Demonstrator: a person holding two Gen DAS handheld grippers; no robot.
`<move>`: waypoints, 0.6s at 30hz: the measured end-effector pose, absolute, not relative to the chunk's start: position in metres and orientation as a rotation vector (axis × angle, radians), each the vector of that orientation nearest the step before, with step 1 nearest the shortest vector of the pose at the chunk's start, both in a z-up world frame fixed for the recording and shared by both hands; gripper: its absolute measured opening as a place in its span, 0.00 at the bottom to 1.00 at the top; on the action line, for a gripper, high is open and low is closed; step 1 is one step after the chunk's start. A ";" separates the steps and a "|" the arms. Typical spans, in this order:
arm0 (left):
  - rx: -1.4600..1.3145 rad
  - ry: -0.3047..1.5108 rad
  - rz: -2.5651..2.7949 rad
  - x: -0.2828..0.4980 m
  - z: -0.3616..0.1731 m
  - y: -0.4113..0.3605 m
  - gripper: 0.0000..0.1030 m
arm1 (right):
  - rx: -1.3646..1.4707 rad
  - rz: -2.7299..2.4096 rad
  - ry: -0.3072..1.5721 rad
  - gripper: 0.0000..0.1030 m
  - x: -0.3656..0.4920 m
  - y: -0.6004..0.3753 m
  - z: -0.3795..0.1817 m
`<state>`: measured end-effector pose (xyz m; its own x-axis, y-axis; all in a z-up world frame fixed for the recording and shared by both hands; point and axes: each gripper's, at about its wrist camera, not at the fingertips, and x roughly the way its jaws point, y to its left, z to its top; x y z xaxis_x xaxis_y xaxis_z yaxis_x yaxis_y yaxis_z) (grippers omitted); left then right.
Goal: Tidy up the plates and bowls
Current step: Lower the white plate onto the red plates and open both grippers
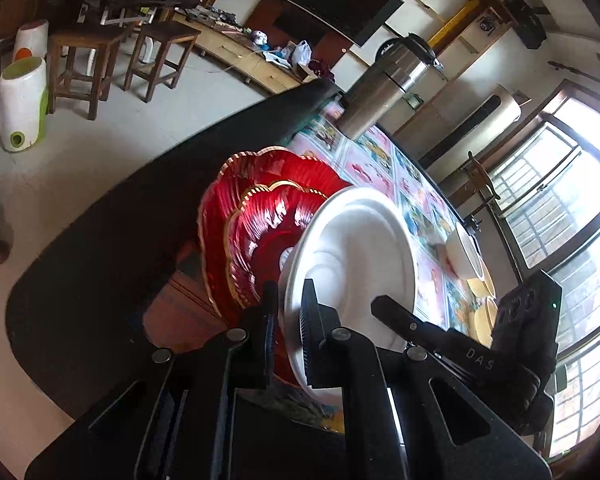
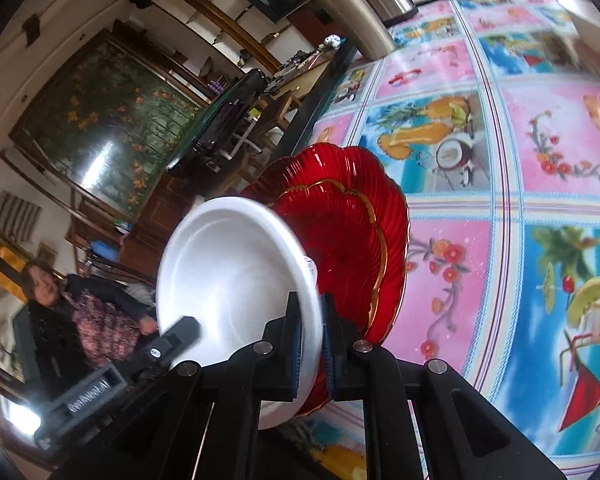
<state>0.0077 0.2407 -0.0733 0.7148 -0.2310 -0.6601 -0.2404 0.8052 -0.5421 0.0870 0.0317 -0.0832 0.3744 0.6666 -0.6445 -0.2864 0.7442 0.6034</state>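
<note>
Pinching the white plate [image 2: 236,276] rim with both grippers [image 1: 290,336] [image 2: 312,344], lowering level, centring over red scalloped plates [image 2: 348,232].

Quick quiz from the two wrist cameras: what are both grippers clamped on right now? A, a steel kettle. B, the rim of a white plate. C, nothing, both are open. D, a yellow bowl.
B. The left gripper and the right gripper each have their fingers closed on opposite edges of the white plate, which sits in front of the stacked red plates above the patterned tablecloth.
</note>
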 end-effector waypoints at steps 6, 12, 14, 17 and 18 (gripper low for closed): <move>-0.608 0.721 0.086 -0.002 -0.061 0.252 0.39 | 0.370 0.594 0.979 0.12 0.086 0.038 -0.080; -0.596 0.665 0.109 -0.013 -0.045 0.256 0.47 | 0.393 0.589 0.943 0.31 0.097 0.035 -0.075; -0.588 0.670 0.115 -0.015 -0.045 0.255 0.48 | 0.417 0.582 0.911 0.35 0.097 0.027 -0.070; -0.582 0.689 0.116 -0.013 -0.046 0.252 0.48 | 0.478 0.573 0.868 0.42 0.097 0.004 -0.064; -0.581 0.692 0.113 -0.013 -0.046 0.250 0.48 | 0.495 0.568 0.857 0.44 0.097 -0.004 -0.062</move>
<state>-0.0129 0.2501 -0.0464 0.7704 -0.0898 -0.6312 -0.2856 0.8365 -0.4677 0.0969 -0.0042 -0.0619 0.5264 0.6426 -0.5568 -0.2628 0.7457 0.6122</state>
